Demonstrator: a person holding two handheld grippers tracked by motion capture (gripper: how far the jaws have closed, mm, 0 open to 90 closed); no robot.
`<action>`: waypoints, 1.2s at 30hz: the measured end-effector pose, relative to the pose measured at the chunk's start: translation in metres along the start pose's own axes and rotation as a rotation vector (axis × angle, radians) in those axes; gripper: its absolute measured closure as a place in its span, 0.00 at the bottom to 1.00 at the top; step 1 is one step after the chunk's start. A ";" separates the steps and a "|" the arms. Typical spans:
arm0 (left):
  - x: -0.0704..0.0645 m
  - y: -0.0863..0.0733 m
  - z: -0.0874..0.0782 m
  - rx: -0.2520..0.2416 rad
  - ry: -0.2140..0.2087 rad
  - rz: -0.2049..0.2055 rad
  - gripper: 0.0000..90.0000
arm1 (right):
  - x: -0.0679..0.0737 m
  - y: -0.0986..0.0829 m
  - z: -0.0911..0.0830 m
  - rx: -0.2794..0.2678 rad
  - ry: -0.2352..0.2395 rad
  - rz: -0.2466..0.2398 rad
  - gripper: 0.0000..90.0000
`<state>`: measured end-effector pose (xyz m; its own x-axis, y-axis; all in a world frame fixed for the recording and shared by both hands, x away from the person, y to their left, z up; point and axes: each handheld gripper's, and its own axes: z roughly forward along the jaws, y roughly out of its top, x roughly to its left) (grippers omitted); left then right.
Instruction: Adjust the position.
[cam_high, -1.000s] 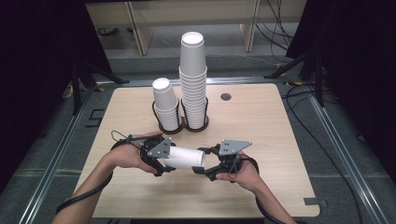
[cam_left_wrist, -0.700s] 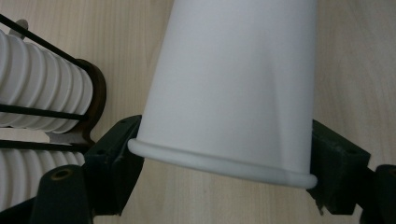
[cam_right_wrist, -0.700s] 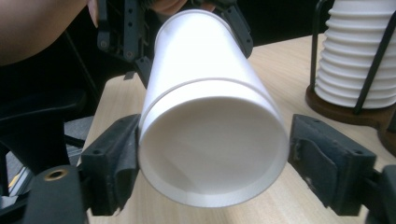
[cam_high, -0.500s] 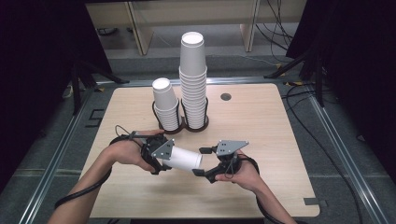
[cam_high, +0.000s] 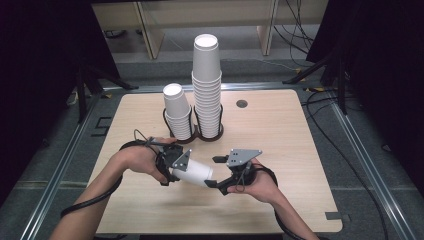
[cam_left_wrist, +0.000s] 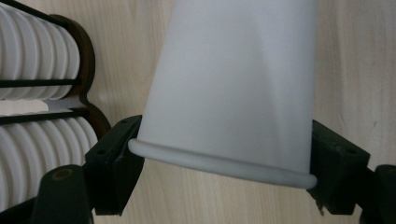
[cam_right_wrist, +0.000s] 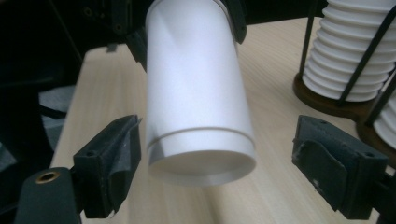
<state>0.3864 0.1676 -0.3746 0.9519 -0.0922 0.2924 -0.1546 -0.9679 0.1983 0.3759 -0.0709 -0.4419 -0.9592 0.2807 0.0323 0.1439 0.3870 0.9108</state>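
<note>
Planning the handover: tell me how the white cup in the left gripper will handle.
The paper cup looks thin-walled, so probably light and easily crushed. The left gripper clamps it at the rolled rim, likely its stiffest part. Being round and tapered, it would probably roll in a curve if dropped.

table (cam_high: 280, 130) | wood | bears: cup rack (cam_high: 196, 136), two cup stacks (cam_high: 207, 80)

— What are you seeing along your right gripper (cam_right_wrist: 212, 163)?

— Your jaws are standing wide apart, with the white paper cup (cam_right_wrist: 198, 100) lying between them, its closed base pointing at you. Neither pad is touching the cup; there's a gap on each side.

— And beyond the cup?

— The left gripper (cam_right_wrist: 135, 28) is clamping the cup's far end. To the right of the cup, a stack of cups (cam_right_wrist: 350, 56) is sitting in a dark wire holder (cam_right_wrist: 327, 100) on the wooden table (cam_right_wrist: 275, 84).
</note>
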 end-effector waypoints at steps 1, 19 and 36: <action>0.000 0.001 0.000 0.012 -0.008 0.005 0.24 | 0.000 0.002 0.000 0.015 -0.010 -0.019 0.20; 0.000 0.012 0.006 0.083 -0.028 0.038 0.24 | 0.004 0.022 0.024 0.140 0.033 -0.090 0.22; 0.000 0.016 0.006 0.086 -0.028 0.055 0.24 | 0.009 0.016 0.038 0.220 0.070 -0.037 0.22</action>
<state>0.3852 0.1504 -0.3770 0.9498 -0.1509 0.2742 -0.1846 -0.9776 0.1016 0.3783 -0.0291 -0.4425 -0.9783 0.2038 0.0359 0.1502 0.5799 0.8007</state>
